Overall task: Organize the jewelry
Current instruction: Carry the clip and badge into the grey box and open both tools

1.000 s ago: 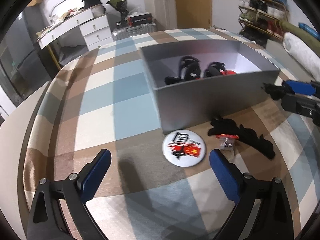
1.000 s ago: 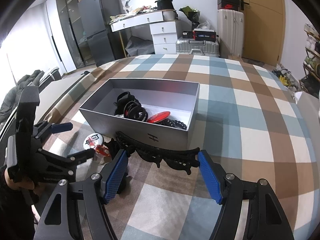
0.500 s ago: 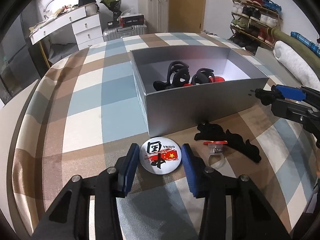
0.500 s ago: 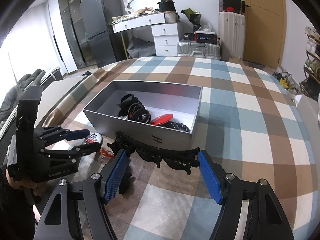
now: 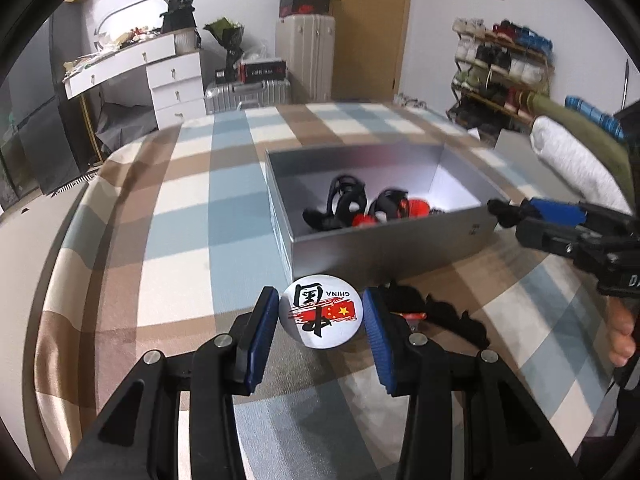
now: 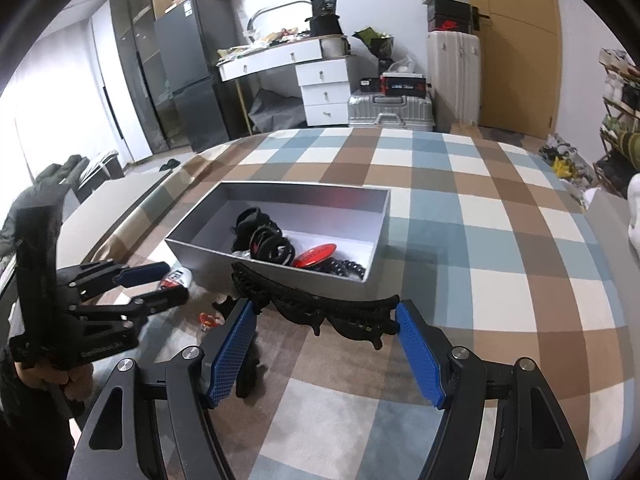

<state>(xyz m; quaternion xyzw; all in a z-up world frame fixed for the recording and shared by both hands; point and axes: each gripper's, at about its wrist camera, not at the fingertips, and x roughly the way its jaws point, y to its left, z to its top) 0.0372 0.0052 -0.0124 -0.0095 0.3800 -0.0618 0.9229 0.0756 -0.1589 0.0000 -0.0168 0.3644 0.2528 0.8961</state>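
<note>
My left gripper (image 5: 320, 316) is shut on a round white badge (image 5: 321, 311) with a black character and a red flag, lifted in front of the grey box (image 5: 384, 248). My right gripper (image 6: 324, 320) is shut on a long black hair clip (image 6: 316, 304), held just before the box's near wall (image 6: 280, 276). The box holds black hair clips (image 6: 264, 240) and a red piece (image 6: 316, 254). A small red-topped ring (image 6: 208, 319) and a black clip (image 5: 448, 314) lie on the cloth beside the box.
The box stands on a bed with a blue, brown and white checked cover (image 6: 480, 240). A white desk with drawers (image 6: 320, 80), suitcases (image 6: 390, 110) and a fridge (image 6: 188, 68) stand behind. A shoe rack (image 5: 504, 68) is at the right.
My left gripper closed from wide open onto the badge and lifted it off the cloth. My right gripper kept its hold on the long black clip and barely moved.
</note>
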